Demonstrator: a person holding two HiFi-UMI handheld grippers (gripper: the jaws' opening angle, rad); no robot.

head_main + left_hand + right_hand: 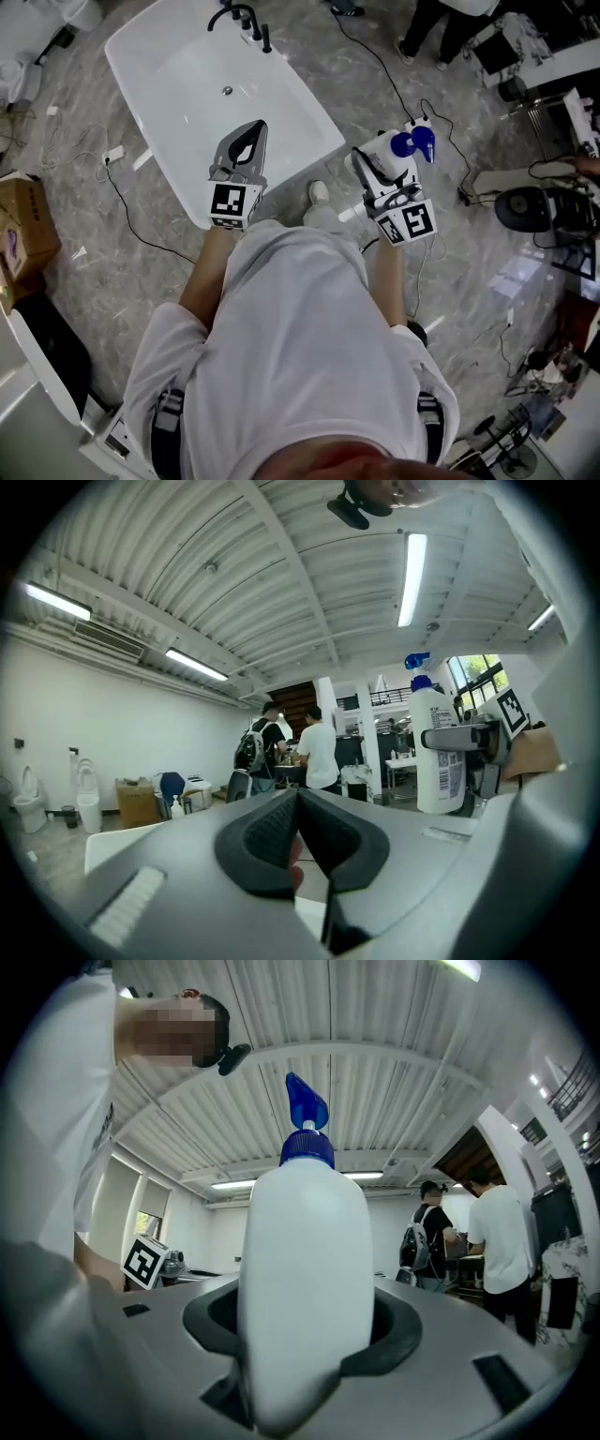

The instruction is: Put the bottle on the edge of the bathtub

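A white bottle [387,153] with a blue pump top is held upright above the marble floor, to the right of the bathtub's near corner. My right gripper [382,167] is shut on its body, and the bottle [305,1269] fills the gap between the jaws in the right gripper view. My left gripper [255,129] hovers over the near end of the white bathtub [127,66]; its jaws meet at the tips with nothing between them [298,803]. The left gripper view also catches the bottle [436,752] and the right gripper [473,738] off to the right.
A black faucet [246,21] stands at the tub's far end. Cables [131,211] trail over the floor to the left, near a cardboard box [23,225]. People [441,23] stand at the far right, with a fan and equipment [525,208] beside them.
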